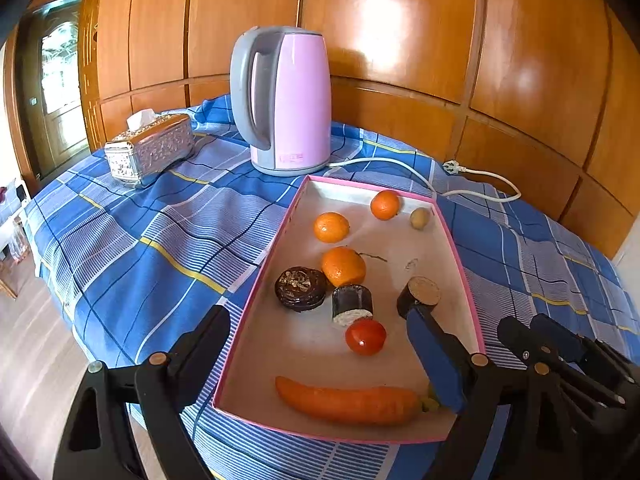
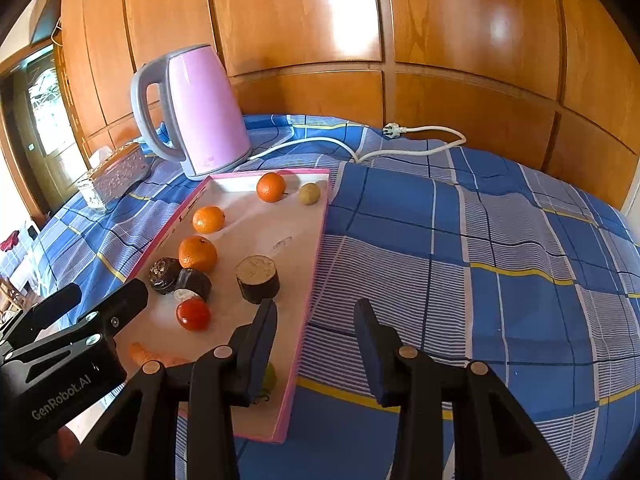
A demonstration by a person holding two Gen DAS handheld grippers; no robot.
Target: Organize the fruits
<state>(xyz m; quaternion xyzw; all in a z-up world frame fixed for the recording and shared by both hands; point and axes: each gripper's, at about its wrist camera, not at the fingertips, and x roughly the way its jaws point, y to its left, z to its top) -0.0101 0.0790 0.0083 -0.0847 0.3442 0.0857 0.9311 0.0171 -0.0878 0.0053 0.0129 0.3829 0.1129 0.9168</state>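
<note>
A shallow pink-rimmed tray (image 1: 262, 280) (image 2: 316, 264) lies on the blue plaid cloth. In it are three oranges (image 1: 343, 266) (image 2: 197, 254), a red tomato (image 1: 365, 336) (image 2: 193, 314), a carrot (image 1: 348, 400), a small yellowish fruit (image 1: 419, 218) (image 2: 309, 193) and three dark cut pieces (image 1: 418, 296) (image 2: 257, 278). My left gripper (image 1: 320, 344) is open and empty, its fingers spread over the tray's near end above the tomato and carrot. My right gripper (image 2: 316, 332) is open and empty, straddling the tray's right rim. The carrot is mostly hidden in the right wrist view.
A pink electric kettle (image 1: 286, 100) (image 2: 200, 110) stands behind the tray, its white cord and plug (image 1: 454, 167) (image 2: 394, 130) trailing right. A silver tissue box (image 1: 150, 150) (image 2: 114, 176) sits at the far left. A wooden wall (image 1: 400, 32) backs the surface.
</note>
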